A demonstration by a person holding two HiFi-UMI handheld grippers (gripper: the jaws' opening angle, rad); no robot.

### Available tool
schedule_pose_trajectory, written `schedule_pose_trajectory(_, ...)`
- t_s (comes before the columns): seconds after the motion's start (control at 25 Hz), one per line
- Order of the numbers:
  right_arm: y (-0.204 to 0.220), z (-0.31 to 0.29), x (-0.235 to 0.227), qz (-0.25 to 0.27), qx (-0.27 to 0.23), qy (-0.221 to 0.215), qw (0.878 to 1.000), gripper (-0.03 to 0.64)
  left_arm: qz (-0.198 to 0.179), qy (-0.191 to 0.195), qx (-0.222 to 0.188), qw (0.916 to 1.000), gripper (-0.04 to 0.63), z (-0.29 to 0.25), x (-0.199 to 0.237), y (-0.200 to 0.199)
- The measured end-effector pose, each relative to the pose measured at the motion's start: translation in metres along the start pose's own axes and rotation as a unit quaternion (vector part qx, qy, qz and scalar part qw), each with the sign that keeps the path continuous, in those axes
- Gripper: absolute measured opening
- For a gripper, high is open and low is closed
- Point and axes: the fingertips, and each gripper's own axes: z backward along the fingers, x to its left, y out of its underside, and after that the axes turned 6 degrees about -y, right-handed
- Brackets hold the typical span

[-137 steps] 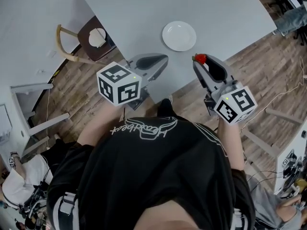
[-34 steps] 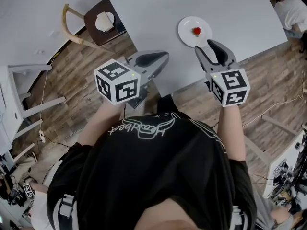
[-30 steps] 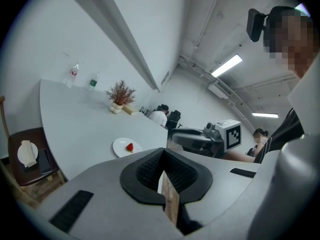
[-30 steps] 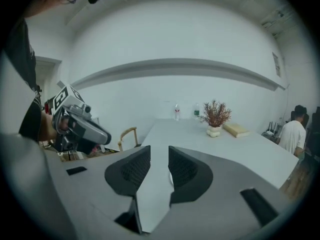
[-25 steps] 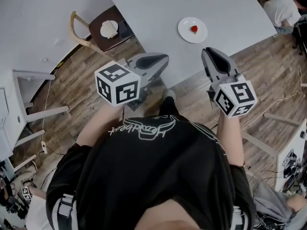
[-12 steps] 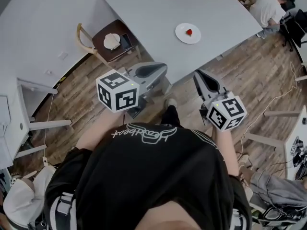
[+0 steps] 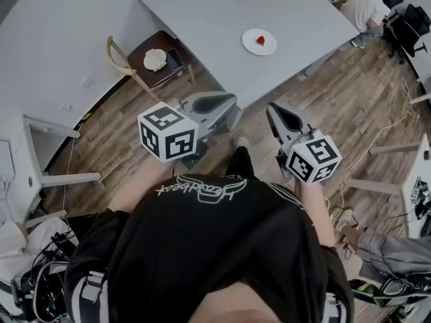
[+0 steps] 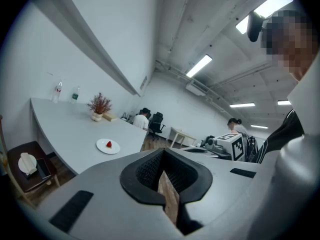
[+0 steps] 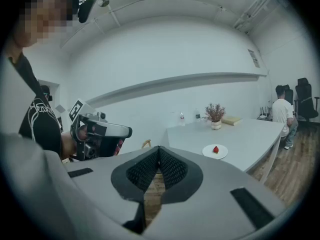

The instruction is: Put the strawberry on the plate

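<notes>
Already looks done. Strawberry (image 7: 260, 40) on plate (image 7: 248, 41), on the table (image 7: 202, 19), at 12 o'clock from the body, well apart from both grippers. Left gripper (image 7: 230, 101) clenched, empty. Right gripper (image 7: 270, 108) clamped shut too, nothing between the jaws. To finish well: keep both low over the floor (image 7: 323, 93), hold off the table edge, avoid nudging the plate. Around: chair (image 7: 145, 62) at 11 o'clock beside the table, something pale on the seat; plant pot (image 8: 99, 107) at the table's far end; seated person (image 7: 360, 4) and office chair (image 7: 409, 24) at 1 o'clock. No obstacle between grippers and plate.
</notes>
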Motion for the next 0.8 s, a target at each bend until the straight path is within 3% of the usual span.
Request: schedule_pose_trajectory(0.8,0.004,0.005,0.014,0.012,0.004,0.007,1.000,0.008,0.001,0.005,-0.005,1.0000,0.006,0.008,-0.013,0.008)
